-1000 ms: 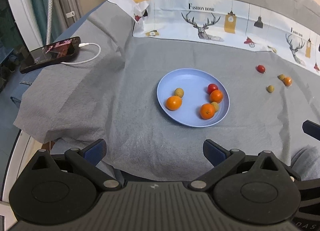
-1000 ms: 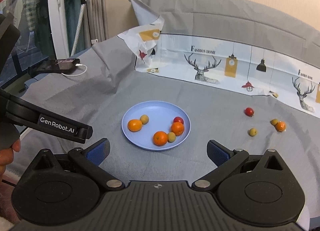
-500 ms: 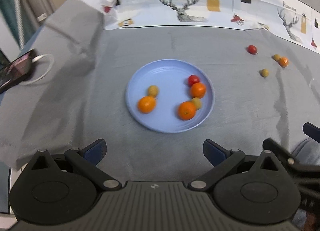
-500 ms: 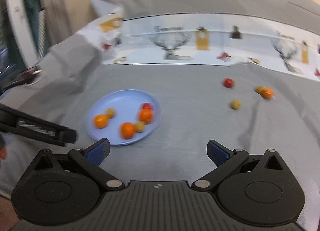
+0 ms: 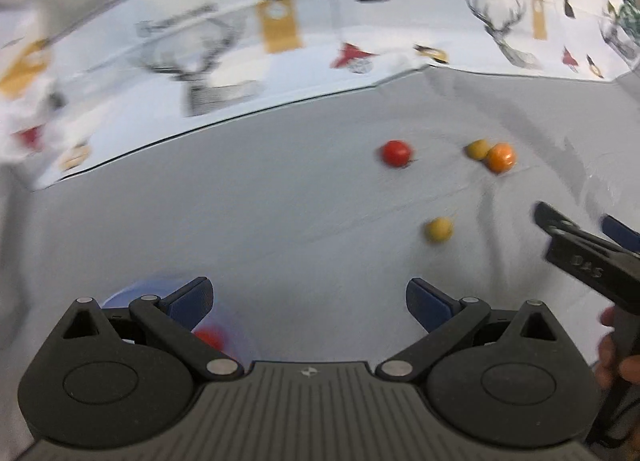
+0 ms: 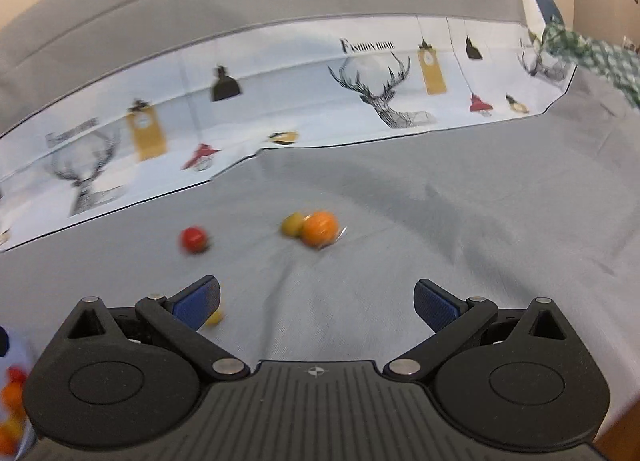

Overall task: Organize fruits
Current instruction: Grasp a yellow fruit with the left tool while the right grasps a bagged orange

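Right wrist view: we see an orange fruit [image 6: 319,234] touching a green one [image 6: 292,224] on the grey cloth [image 6: 440,221], red fruit [image 6: 194,239] to their left; right gripper [image 6: 316,297] wide, empty; left gripper [image 5: 308,297] wide, empty, blue plate [image 5: 120,297] behind its left finger
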The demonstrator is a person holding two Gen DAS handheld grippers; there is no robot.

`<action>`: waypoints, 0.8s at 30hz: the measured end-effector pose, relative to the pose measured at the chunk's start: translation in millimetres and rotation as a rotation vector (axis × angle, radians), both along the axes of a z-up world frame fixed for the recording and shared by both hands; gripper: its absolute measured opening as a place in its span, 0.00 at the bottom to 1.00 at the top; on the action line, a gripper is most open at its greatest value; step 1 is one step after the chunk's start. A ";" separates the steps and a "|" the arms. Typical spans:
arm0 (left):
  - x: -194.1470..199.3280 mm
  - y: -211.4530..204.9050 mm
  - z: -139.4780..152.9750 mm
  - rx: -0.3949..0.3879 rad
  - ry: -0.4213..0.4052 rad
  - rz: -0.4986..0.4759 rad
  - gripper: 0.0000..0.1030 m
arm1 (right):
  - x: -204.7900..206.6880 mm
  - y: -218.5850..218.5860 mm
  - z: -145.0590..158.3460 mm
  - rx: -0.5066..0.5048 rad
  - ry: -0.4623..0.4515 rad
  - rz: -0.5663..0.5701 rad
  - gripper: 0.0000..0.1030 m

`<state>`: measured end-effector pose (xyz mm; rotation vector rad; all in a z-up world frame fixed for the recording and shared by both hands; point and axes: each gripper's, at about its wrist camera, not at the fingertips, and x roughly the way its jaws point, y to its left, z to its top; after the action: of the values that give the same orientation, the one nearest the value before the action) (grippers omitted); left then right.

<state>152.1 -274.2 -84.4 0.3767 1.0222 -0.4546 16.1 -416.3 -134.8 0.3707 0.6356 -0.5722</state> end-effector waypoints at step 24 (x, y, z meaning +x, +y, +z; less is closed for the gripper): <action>24.6 -94.7 -90.9 -0.020 0.060 -0.240 0.26 | 89.8 -76.9 -86.2 -0.092 0.018 0.152 0.39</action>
<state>176.7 -368.9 -175.3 0.4730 1.0346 -0.6950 106.0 -493.1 -221.0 0.2286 0.6467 -0.4578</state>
